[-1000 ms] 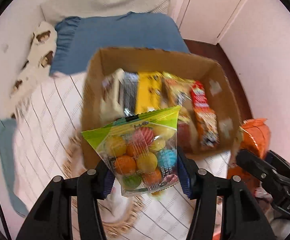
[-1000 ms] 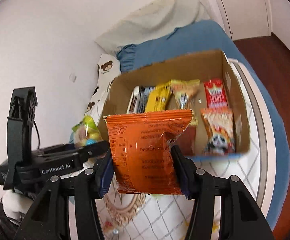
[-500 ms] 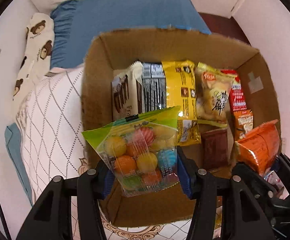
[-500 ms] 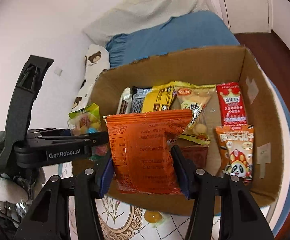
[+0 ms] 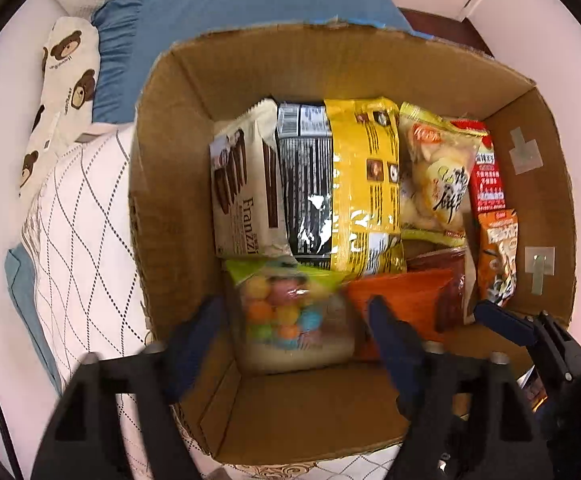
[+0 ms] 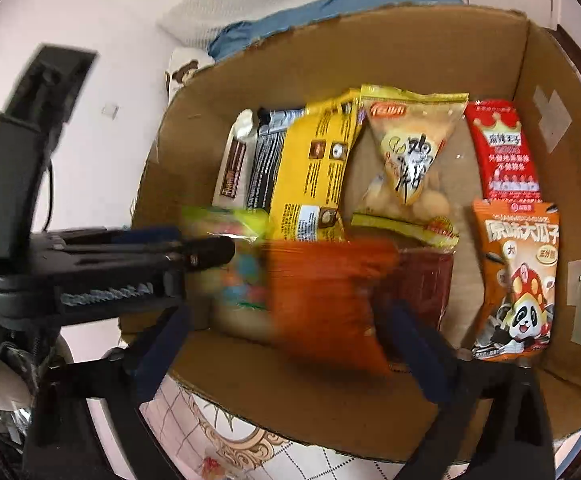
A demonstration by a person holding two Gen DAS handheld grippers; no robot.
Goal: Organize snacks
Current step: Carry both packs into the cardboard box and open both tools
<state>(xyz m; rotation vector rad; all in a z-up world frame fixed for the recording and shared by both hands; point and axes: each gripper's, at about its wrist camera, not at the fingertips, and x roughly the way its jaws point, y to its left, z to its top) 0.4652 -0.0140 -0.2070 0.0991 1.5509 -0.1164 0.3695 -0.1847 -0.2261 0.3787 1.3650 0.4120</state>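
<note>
An open cardboard box (image 5: 170, 200) stands on the bed with several snack packs lined up inside. My left gripper (image 5: 294, 340) points down into its near part. Its jaws are opening, and the bag of coloured candy balls (image 5: 286, 312) lies loose and blurred between the fingers, clear of both pads. My right gripper (image 6: 290, 344) is beside it, jaws opening wide. The orange snack bag (image 6: 322, 300) is a blur between its fingers, no longer pinched. In the right wrist view the left gripper (image 6: 130, 264) reaches in from the left, the candy bag (image 6: 234, 264) at its tip.
Along the box's far side lie a Franzzi wafer pack (image 5: 246, 188), a black pack (image 5: 306, 184), a yellow pack (image 5: 362, 184), a puff bag (image 5: 438, 176) and a red pack (image 5: 486, 176). A panda seed bag (image 6: 518, 288) lies at the right. A white quilt (image 5: 78, 240) and blue pillow (image 5: 230, 8) surround the box.
Both grippers sank over and into the box with their bags. Both then spread their jaws, and the candy bag and the orange bag dropped free into the box's near part.
</note>
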